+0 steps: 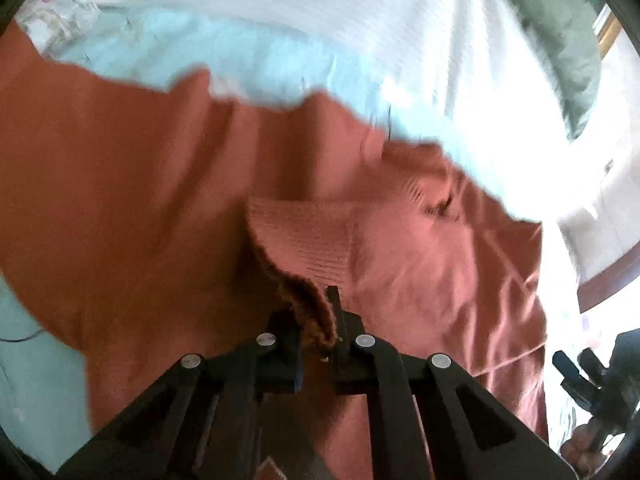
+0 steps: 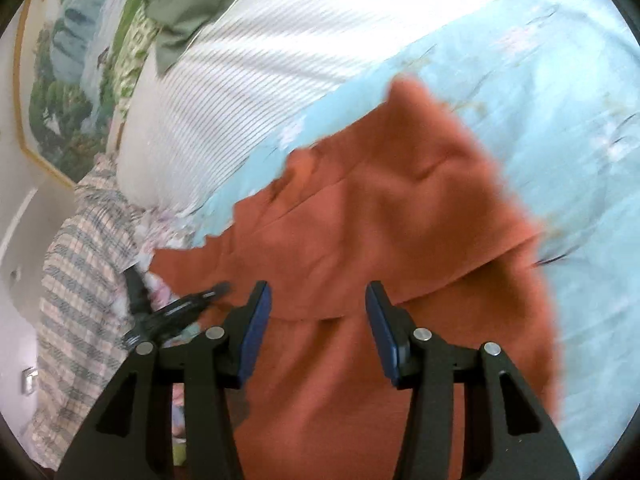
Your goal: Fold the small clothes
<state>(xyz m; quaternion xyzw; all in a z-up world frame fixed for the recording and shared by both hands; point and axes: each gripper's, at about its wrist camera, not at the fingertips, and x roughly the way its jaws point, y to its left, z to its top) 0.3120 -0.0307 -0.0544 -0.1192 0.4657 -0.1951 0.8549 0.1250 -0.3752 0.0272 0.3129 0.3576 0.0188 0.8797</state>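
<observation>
— How are the left tongs (image 1: 320,330) seen?

— They are closed on the ribbed edge of the rust-orange sweater (image 1: 160,184). A fold of that knitted band is pinched between the two black fingers, and it is lifted a little above the rest of the cloth.

— And the right tongs (image 2: 318,320)?

— They are held apart, with nothing pressed between the blue pads (image 2: 256,328). Only the sweater's flat cloth is seen through the gap, lying below them.

— How does the sweater look?

— A plain rust-orange knit is shown, much of it blurred. Creases and a long seam are seen across it, and one part is folded over another, so that a straight edge runs across the middle in the right wrist view. Ribbing is visible only at the gripped band.

— Where is it lying?

— It is spread on a bed, over a pale blue flowered sheet (image 2: 560,152). Beyond it a white striped pillow (image 2: 248,88) is seen, with a green cloth (image 2: 188,4) behind that. A checked cloth (image 2: 84,280) lies at the bed's edge, and a framed landscape picture (image 2: 68,92) hangs on the wall.
</observation>
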